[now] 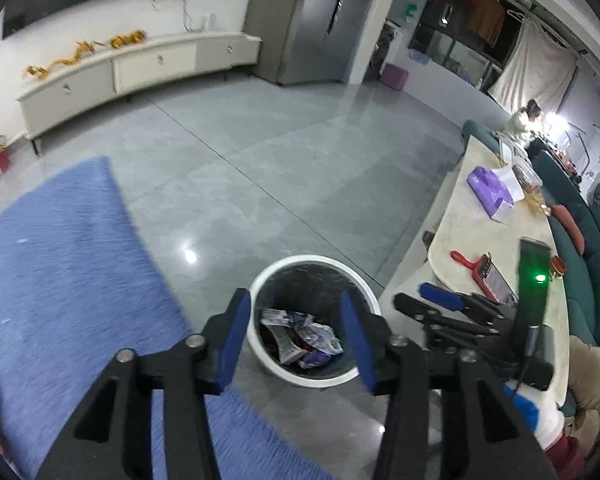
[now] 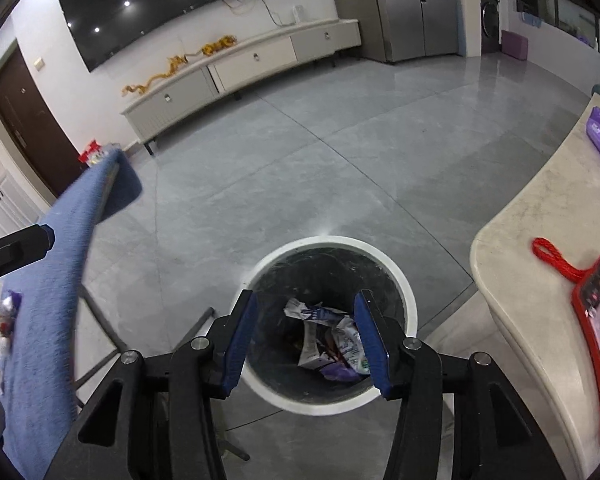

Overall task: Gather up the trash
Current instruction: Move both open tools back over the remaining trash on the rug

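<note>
A round white-rimmed trash bin with a dark liner stands on the grey floor and holds crumpled wrappers. My left gripper is open and empty, above the bin. The bin also shows in the right wrist view, with the wrappers inside it. My right gripper is open and empty, also above the bin. The right gripper's body shows in the left wrist view, to the right of the bin. More wrappers lie on the blue cloth at the far left.
A blue cloth-covered surface lies left of the bin. A pale table stands to the right with a red-framed item and a purple pack. A green sofa is beyond it. A TV cabinet lines the far wall.
</note>
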The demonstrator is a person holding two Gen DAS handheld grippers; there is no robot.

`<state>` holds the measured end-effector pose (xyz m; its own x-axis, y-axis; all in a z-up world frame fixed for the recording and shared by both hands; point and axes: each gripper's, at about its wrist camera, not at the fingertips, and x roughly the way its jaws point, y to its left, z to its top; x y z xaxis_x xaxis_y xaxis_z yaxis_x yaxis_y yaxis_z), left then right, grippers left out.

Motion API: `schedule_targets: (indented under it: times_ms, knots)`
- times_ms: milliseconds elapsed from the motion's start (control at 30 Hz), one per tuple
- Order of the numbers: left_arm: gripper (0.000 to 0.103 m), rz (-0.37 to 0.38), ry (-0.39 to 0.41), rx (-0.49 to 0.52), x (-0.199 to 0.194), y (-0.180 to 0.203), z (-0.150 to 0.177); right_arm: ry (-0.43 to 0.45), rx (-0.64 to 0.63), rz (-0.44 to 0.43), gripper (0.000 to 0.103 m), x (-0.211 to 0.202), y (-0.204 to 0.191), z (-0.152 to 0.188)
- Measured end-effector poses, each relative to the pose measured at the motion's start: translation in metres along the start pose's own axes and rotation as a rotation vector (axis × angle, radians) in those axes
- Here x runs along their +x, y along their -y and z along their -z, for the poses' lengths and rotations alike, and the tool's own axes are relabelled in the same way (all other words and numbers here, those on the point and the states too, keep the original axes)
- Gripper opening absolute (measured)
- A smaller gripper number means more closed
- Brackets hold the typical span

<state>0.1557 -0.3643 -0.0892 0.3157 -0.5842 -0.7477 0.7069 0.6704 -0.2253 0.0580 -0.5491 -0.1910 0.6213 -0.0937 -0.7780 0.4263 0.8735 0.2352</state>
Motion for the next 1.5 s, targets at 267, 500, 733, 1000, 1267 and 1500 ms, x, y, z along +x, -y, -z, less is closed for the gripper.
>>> schedule_targets:
  times_ms: [267,500,733,1000,1267,1500]
  knots:
    - [0.051,-0.081,0.106,-0.071,-0.079,-0.025,0.038,0.126,-0.062,-0.076,0.053,-0.094,-0.034,0.009]
    - [0.051,-0.206,0.195,-0.077,-0.162,-0.059,0.084,0.251,-0.173,-0.175,0.055,-0.177,-0.095,0.017]
    - [0.052,-0.352,0.269,-0.164,-0.249,-0.115,0.13,0.33,-0.305,-0.296,0.055,-0.227,-0.161,0.024]
    - [0.057,-0.484,0.299,-0.303,-0.31,-0.184,0.178,0.323,-0.41,-0.402,0.055,-0.229,-0.22,0.03]
    - [0.06,-0.507,0.21,-0.411,-0.292,-0.234,0.221,0.209,-0.446,-0.478,0.055,-0.183,-0.269,0.037]
    - [0.06,-0.452,0.109,-0.438,-0.248,-0.254,0.239,0.069,-0.454,-0.499,0.054,-0.109,-0.312,0.048]
